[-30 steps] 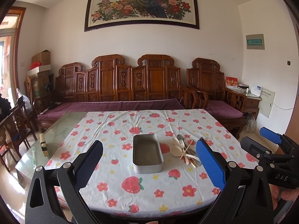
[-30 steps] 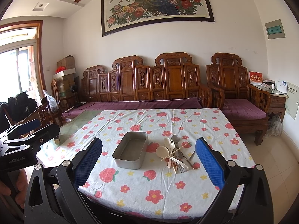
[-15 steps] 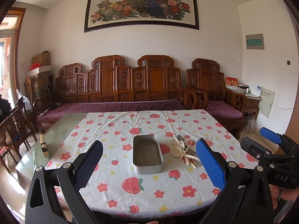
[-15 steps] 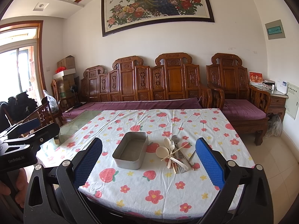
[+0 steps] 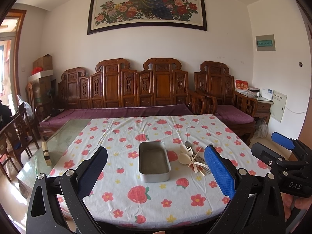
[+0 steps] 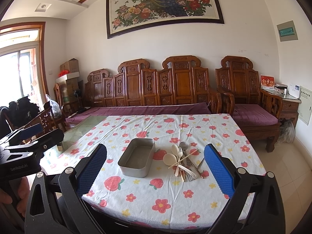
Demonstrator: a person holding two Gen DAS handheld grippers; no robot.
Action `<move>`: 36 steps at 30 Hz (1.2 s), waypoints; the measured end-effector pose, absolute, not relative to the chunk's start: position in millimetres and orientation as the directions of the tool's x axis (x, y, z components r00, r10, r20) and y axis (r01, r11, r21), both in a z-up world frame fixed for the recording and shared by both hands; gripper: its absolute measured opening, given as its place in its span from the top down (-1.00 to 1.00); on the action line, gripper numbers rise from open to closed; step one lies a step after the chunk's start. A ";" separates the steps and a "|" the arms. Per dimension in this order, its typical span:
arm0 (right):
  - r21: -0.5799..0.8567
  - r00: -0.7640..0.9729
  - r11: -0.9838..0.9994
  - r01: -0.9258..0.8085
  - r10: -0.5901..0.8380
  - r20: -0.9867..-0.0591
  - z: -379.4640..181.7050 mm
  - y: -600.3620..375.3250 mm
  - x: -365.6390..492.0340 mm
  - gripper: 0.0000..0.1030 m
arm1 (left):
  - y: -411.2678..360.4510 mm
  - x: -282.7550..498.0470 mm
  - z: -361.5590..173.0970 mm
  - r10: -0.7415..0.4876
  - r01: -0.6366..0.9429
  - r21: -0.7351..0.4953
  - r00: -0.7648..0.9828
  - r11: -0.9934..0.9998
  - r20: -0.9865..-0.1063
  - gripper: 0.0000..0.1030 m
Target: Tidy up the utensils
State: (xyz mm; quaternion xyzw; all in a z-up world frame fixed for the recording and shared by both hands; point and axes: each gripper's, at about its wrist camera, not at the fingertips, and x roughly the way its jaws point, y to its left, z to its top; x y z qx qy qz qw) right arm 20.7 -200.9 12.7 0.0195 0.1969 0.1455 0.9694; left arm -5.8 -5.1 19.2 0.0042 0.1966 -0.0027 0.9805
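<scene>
Both our left gripper (image 5: 156, 172) and right gripper (image 6: 155, 168) gape wide, empty; metal tin (image 6: 137, 159) at frame centre is bare, utensil pile (image 6: 182, 161) untouched beside it — nothing sorted yet.

Both my grippers are hanging wide-jawed over the near table edge, with bare flowered tablecloth (image 5: 156, 200) lying between them and the metal tin (image 5: 154, 160). The utensil pile (image 6: 183, 161) is sitting just right of the tin, leaving a narrow gap between them. Cloth is lying bare left of the tin and beyond both.
</scene>
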 end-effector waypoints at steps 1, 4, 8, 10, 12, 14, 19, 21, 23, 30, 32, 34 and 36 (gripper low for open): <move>0.095 0.881 0.957 -0.273 0.289 -0.376 11.9 -201.8 21.4 -0.95 | -5.6 -6.4 21.1 -0.004 0.007 0.007 0.922 1.000 -0.387 -0.88; 0.096 0.880 0.957 -0.273 0.289 -0.376 12.2 -201.4 21.3 -0.95 | -5.8 -6.8 20.8 -0.005 0.008 0.007 0.922 1.000 -0.387 -0.88; 0.097 0.878 0.957 -0.273 0.289 -0.380 12.7 -201.0 21.2 -0.95 | -6.0 -6.4 20.6 -0.005 0.008 0.008 0.921 1.000 -0.389 -0.88; 0.099 0.877 0.957 -0.274 0.291 -0.382 10.1 -203.0 23.2 -0.95 | -5.7 -6.5 24.2 -0.007 0.011 0.007 0.919 1.000 -0.394 -0.88; 0.098 0.877 0.957 -0.273 0.289 -0.384 9.8 -202.0 23.6 -0.95 | -4.3 -4.5 25.8 -0.010 0.013 0.005 0.916 1.000 -0.400 -0.88; 0.099 0.874 0.957 -0.272 0.289 -0.390 6.8 -204.2 25.4 -0.95 | -2.3 -1.3 25.3 -0.013 0.016 0.004 0.912 1.000 -0.409 -0.88; 0.102 0.861 0.958 -0.267 0.284 -0.421 -9.3 -210.4 36.5 -0.95 | 0.1 17.6 1.6 -0.028 0.032 0.000 0.884 0.999 -0.466 -0.88; 0.100 0.857 0.959 -0.264 0.281 -0.432 -15.6 -211.3 42.5 -0.95 | 1.1 25.4 -6.3 -0.036 0.041 -0.001 0.871 0.999 -0.490 -0.88; 0.104 0.851 0.961 -0.257 0.277 -0.445 -22.4 -213.9 50.1 -0.95 | 1.0 33.0 -13.6 -0.040 0.048 0.004 0.860 0.999 -0.508 -0.88; 0.099 0.832 0.961 -0.258 0.273 -0.483 -42.8 -220.6 75.1 -0.92 | -6.3 58.5 -36.8 -0.068 0.081 0.001 0.835 0.997 -0.545 -0.88; 0.095 0.827 0.960 -0.262 0.274 -0.492 -48.1 -223.7 83.0 -0.92 | -10.3 62.6 -43.8 -0.077 0.091 -0.003 0.829 0.996 -0.554 -0.88; 0.088 0.821 0.959 -0.270 0.277 -0.499 -51.7 -226.6 90.2 -0.90 | -11.9 69.5 -51.1 -0.089 0.108 -0.001 0.818 0.994 -0.568 -0.88; 0.079 0.809 0.956 -0.282 0.281 -0.516 -57.2 -231.4 101.8 -0.85 | -15.0 75.4 -57.0 -0.101 0.127 0.003 0.808 0.992 -0.580 -0.88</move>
